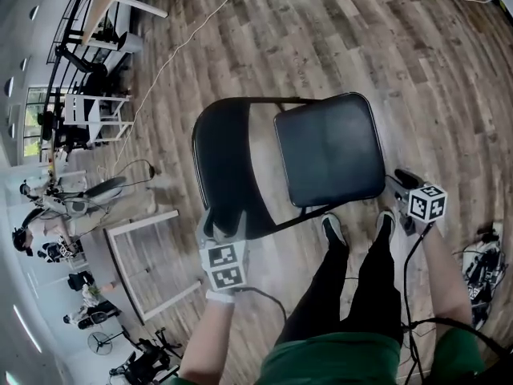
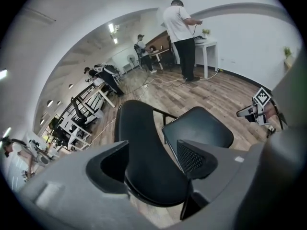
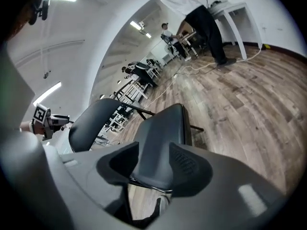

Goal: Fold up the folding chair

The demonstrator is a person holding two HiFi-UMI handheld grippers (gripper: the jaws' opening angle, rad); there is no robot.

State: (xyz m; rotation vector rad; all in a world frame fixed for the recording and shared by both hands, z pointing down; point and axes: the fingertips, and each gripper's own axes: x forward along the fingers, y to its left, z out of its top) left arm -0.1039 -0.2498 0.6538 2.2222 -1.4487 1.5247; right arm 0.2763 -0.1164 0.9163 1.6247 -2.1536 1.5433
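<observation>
Left gripper (image 1: 224,224) carried a white cube (image 1: 223,265) printed with black square markers, and the right gripper (image 1: 403,180) matched it. Black cables (image 1: 410,295) ran off both. The shells were smooth grey, the jaws dark, with a dimpled mesh pad (image 2: 192,158). The person wore a green top (image 1: 337,359), black trousers (image 1: 353,287) and dark shoes (image 1: 333,229) with pale edging.
</observation>
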